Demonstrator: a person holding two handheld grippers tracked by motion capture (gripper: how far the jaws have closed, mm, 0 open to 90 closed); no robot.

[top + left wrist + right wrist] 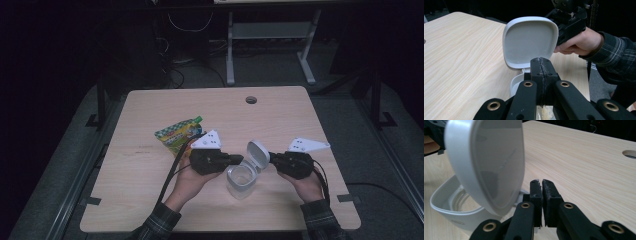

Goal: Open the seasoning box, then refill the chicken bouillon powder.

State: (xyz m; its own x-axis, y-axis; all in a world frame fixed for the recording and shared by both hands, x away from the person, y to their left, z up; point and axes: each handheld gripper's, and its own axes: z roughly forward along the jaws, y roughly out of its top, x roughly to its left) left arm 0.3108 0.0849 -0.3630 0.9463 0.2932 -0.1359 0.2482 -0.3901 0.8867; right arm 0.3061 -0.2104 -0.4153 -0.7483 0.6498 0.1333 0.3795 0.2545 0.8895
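I see the wooden surface [150,200] carrying every item. Near its front centre stands the clear container [240,181], with its white hinged lid [258,152] raised upright at the far rim. The green snack pouch [178,135] lies flat to the left, behind the left gripper. My left gripper [239,160] is clenched, its jaws pressed together at the container's left rim; I cannot tell whether they pinch anything. My right gripper [268,159] sits just beside the lid's hinge side, jaws parted by a narrow slit, with nothing between them.
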